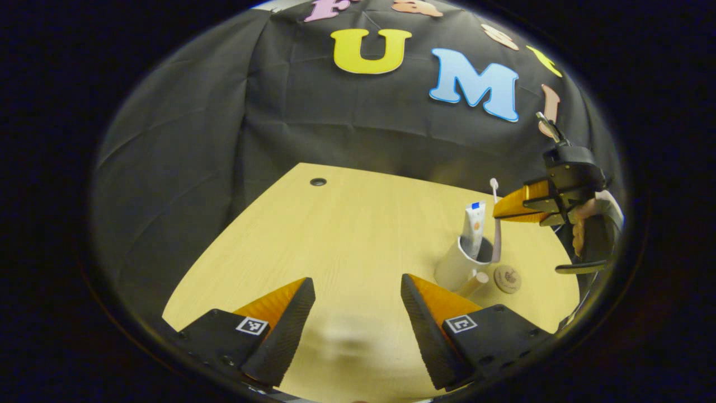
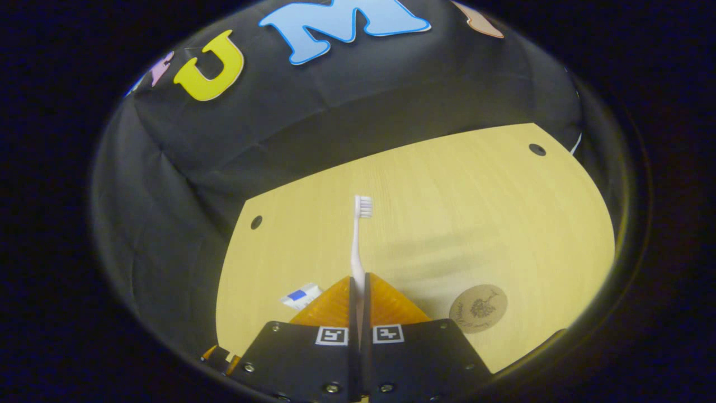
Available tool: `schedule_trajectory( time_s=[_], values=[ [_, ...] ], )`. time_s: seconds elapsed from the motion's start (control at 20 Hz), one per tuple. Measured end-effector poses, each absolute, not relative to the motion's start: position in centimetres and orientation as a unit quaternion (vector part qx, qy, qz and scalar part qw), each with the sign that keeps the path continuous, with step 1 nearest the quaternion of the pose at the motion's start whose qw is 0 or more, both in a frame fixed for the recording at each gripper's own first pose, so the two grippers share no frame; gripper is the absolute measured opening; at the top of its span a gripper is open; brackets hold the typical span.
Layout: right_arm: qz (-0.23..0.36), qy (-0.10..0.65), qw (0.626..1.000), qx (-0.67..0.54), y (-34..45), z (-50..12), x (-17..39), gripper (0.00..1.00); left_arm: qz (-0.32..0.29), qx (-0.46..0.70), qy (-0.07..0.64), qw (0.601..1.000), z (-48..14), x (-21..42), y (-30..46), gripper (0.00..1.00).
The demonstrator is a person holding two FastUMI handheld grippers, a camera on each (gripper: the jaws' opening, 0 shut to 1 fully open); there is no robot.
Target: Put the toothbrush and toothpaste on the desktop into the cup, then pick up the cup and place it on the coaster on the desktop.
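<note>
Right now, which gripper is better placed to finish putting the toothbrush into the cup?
Right. The right gripper already holds the toothbrush above the cup; the left gripper is open, away.

a pale wooden table (image 1: 347, 235) with small dark holes (image 1: 318, 182) near its edge.

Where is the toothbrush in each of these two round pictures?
Left gripper view: the toothbrush stands far right, lower end in the cup, held by the right gripper.
Right gripper view: it rises up the middle, bristles on top, clamped between the jaws at the bottom.
Shared landmark: the round coaster on the desktop.
</note>
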State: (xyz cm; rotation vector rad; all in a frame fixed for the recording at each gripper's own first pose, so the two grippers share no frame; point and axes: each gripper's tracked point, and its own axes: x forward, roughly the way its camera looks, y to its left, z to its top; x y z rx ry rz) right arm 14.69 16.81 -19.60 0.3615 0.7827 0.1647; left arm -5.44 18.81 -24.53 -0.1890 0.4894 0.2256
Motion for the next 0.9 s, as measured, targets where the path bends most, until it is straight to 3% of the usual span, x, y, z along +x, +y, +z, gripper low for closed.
schedule_trajectory(
  time_s=[0.4, 0.65, 0.9],
  values=[
    [0.043, 0.295, 0.945, 0.135, 16.6, -21.1, 16.1, 0.02, 0.118, -0.086, 0.262, 0.954, -24.6, -6.9, 19.3, 0.99],
    [0.084, 0.216, 0.968, 0.097, 17.5, -21.3, 14.8, 0.02, 0.097, -0.086, 0.267, 0.955, -25.2, -6.0, 17.1, 0.97],
    [0.1, 0.193, 0.973, 0.08, 16.9, -22.4, 13.6, 0.04, 0.078, -0.082, 0.262, 0.958, -25.0, -3.9, 14.4, 0.97]
  ],
)
